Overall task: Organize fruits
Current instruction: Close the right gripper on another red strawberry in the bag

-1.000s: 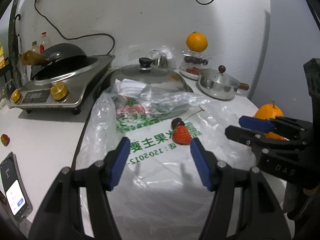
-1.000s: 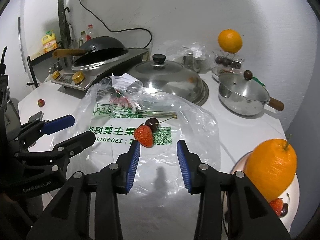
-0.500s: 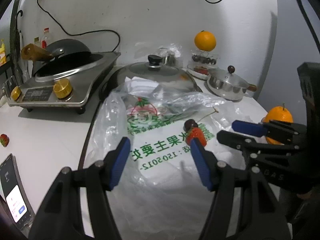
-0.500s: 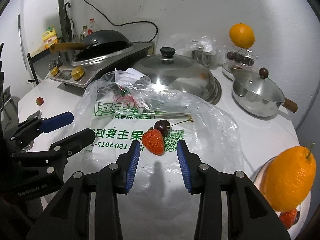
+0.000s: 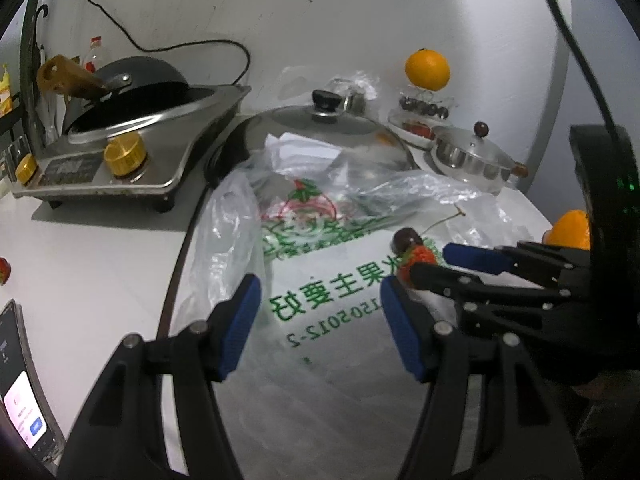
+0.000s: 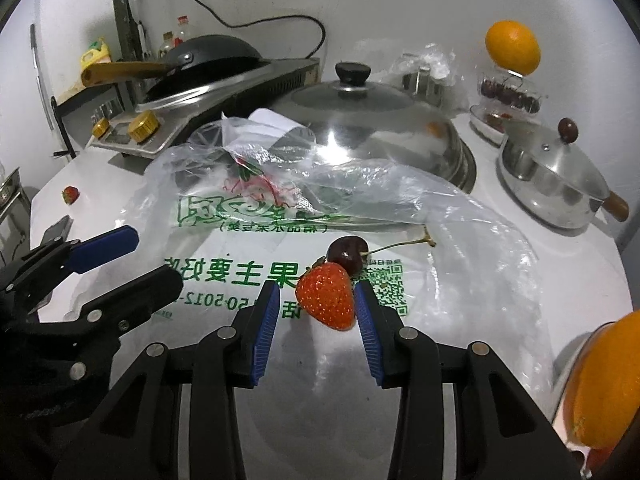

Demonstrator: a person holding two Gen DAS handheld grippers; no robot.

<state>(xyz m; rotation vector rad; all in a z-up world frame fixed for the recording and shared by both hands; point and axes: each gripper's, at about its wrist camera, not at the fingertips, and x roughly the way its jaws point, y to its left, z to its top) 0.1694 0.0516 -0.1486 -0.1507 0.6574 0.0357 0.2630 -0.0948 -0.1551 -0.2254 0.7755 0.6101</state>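
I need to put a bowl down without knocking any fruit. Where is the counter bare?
The white counter is bare between the stove, the plastic bag, the phone and the stray strawberry. It is crowded on the bag, around its strawberry and cherry, and by the pot.

Red strawberry (image 6: pixel 328 298) speckled with pale seeds, dark maroon cherry (image 6: pixel 347 254), clear plastic bag (image 6: pixel 248 268) showing green print, blue gripper pads (image 6: pixel 267 320), bright orange (image 6: pixel 513 47).
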